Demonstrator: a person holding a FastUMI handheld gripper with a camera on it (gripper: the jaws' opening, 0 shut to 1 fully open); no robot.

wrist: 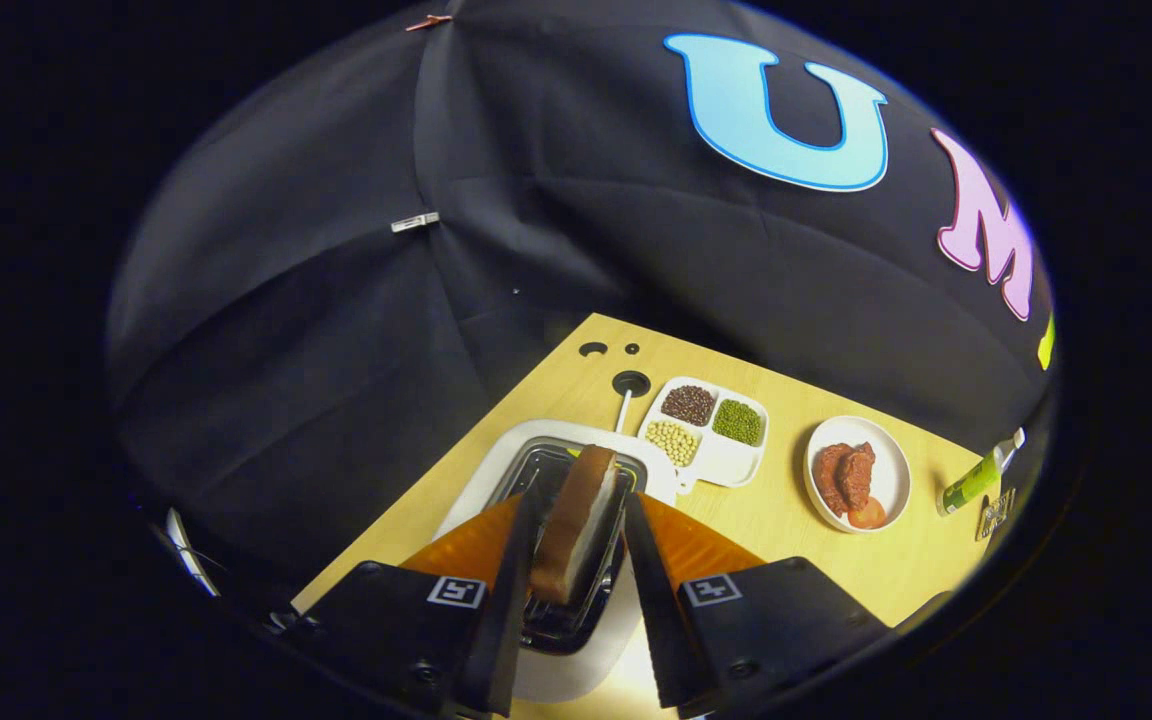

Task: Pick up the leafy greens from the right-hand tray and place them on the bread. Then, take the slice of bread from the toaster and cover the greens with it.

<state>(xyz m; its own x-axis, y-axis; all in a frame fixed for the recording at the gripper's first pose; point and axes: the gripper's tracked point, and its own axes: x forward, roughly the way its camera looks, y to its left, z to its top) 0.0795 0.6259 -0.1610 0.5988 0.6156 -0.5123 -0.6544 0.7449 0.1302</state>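
Squarely between the two fingers stood the slice of bread (576,520), on edge in the slot of the toaster (536,475), its brown crust up and its pale face turned toward the right finger. The gripper (576,560) hung over the toaster with its jaws spread, one black finger on each side of the slice. The left finger (516,590) lay close against the crust; a narrow gap showed before the right finger (651,590). Whether either pad actually pressed on the bread could not be told.

The toaster's white body wrapped the dark chrome slot, and its wall ran under both fingers, so the slot's metal lips hemmed the slice on both sides.

Just beyond the toaster, at about one o'clock from the bread, sat a white divided tray (721,460). Its compartments held dark brown beans (688,404), green beans (738,422) and pale yellow beans (673,441); a fourth compartment nearer the gripper looked bare. At two o'clock, well apart from the toaster, a round white plate (894,470) carried reddish-brown pieces of meat (844,475) and an orange-red slice (868,514) at its near side. Farther out the same way, a green bottle with a white cap (978,478) lay tilted near the tabletop's corner.

The tabletop (776,520) was light wood, with a round black cable hole (630,382) at twelve o'clock and a white cord running from it toward the toaster. Black cloth walled the booth behind.
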